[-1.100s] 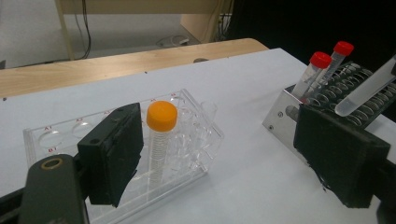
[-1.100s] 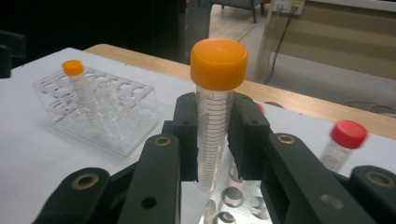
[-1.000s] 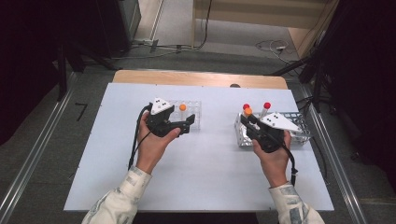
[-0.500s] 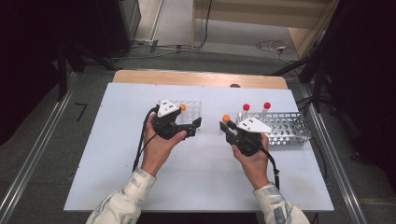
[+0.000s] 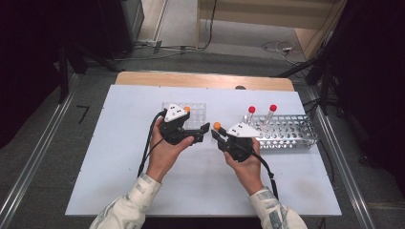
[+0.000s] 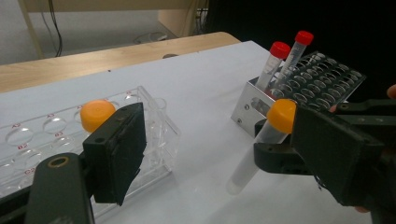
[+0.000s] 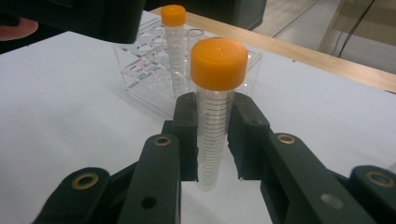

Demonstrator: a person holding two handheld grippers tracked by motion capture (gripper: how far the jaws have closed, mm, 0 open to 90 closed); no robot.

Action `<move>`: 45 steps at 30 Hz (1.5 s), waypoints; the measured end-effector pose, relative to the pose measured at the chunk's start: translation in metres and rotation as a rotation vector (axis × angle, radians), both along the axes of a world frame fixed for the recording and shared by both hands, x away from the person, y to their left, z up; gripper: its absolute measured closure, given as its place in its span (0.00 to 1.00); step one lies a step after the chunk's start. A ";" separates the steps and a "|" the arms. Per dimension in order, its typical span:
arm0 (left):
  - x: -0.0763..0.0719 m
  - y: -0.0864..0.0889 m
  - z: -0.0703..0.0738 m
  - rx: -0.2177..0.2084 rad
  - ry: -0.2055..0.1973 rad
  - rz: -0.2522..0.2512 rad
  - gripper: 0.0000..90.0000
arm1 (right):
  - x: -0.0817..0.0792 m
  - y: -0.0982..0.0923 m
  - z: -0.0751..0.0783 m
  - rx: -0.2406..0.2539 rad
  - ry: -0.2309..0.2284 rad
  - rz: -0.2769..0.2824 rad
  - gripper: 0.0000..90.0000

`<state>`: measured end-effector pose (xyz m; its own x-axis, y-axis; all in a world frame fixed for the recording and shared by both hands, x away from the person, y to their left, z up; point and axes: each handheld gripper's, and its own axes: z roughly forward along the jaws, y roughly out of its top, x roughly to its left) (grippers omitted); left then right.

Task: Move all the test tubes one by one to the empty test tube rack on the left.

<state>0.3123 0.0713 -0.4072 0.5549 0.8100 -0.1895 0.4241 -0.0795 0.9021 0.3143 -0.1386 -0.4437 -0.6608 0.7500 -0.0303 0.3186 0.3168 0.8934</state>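
The right gripper is clenched on a clear tube with an orange cap, pads pressing its marked barrel below the cap, held upright above the white table (its rounded bottom hangs free). Just beside it, the left gripper points toward the tube with its jaws spread wide, grasping nothing. Behind that gripper stands a clear plastic rack with another orange-capped tube. Farther right, a metal rack carries two red-capped tubes.
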 end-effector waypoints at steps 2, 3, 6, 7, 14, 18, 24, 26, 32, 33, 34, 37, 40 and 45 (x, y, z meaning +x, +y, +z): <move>-0.001 -0.002 0.000 0.000 0.000 -0.012 0.22 | 0.000 0.003 -0.001 -0.001 0.004 0.006 0.79; -0.001 -0.003 -0.001 0.004 0.000 -0.020 0.22 | -0.001 0.005 -0.002 -0.002 0.004 0.011 0.79; -0.001 -0.007 -0.002 0.015 0.005 -0.039 0.23 | -0.001 0.009 -0.003 -0.002 0.010 0.018 0.79; -0.001 -0.008 -0.003 0.020 0.006 -0.045 0.24 | -0.001 0.010 -0.003 -0.003 0.010 0.021 0.79; -0.003 -0.017 -0.008 0.028 -0.012 -0.081 0.48 | -0.003 0.016 -0.003 -0.006 0.011 0.036 0.79; -0.004 -0.021 -0.010 0.041 -0.006 -0.103 0.61 | -0.003 0.016 -0.003 -0.003 0.010 0.038 0.79; -0.003 -0.021 -0.011 0.051 -0.008 -0.104 0.78 | -0.003 0.017 -0.004 -0.005 0.013 0.041 0.79; -0.003 -0.021 -0.010 0.056 -0.012 -0.102 0.78 | -0.003 0.017 -0.004 -0.005 0.013 0.041 0.79; -0.003 -0.014 -0.006 0.042 -0.013 -0.098 0.79 | -0.002 0.016 -0.002 0.016 0.053 0.046 0.55; -0.002 -0.011 -0.005 0.037 -0.010 -0.091 0.79 | -0.002 0.015 -0.002 0.019 0.072 0.046 0.51; -0.001 -0.007 -0.003 0.034 -0.013 -0.078 0.79 | -0.002 0.013 -0.002 0.021 0.081 0.049 0.46; 0.001 0.004 0.002 0.022 -0.020 -0.052 0.79 | -0.001 0.007 0.000 0.023 0.086 0.041 0.39; 0.001 0.014 0.007 0.015 -0.027 -0.031 0.79 | -0.002 0.001 0.001 0.026 0.102 0.032 0.34; 0.002 0.032 0.014 0.017 -0.030 0.010 0.79 | -0.006 -0.009 0.001 0.039 0.114 0.034 0.33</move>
<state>0.3144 0.1033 -0.3928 0.5519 0.8185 -0.1592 0.3980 -0.0908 0.9129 0.3084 -0.1478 -0.4432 -0.6829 0.7265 0.0758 0.4091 0.2944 0.8637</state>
